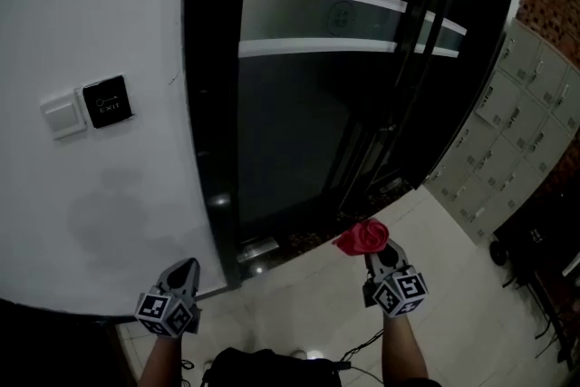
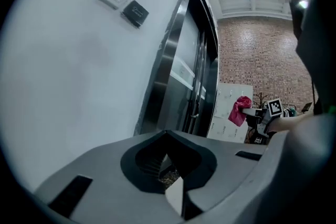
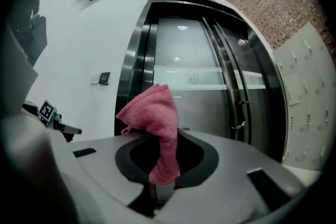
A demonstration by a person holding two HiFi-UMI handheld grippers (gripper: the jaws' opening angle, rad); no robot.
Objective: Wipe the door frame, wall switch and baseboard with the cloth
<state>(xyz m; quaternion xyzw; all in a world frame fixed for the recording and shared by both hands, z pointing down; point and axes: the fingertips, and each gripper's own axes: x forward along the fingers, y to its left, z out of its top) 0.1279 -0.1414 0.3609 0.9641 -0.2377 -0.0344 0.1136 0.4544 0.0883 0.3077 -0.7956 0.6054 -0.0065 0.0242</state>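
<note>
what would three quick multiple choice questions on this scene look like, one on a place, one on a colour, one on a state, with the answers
1. In the head view, the wall switch sits:
A. left of the door frame
B. right of the door frame
C. above the door frame

2. The cloth is:
A. blue
B. pink
C. white

3. The right gripper is:
A. open and empty
B. open around the cloth
C. shut on the cloth

Answers:
1. A: the switch is on the white wall beside the black exit button, left of the dark frame.
2. B: it looks pink in all three views.
3. C: the right gripper view shows the cloth pinched between the jaws and standing up out of them.
</note>
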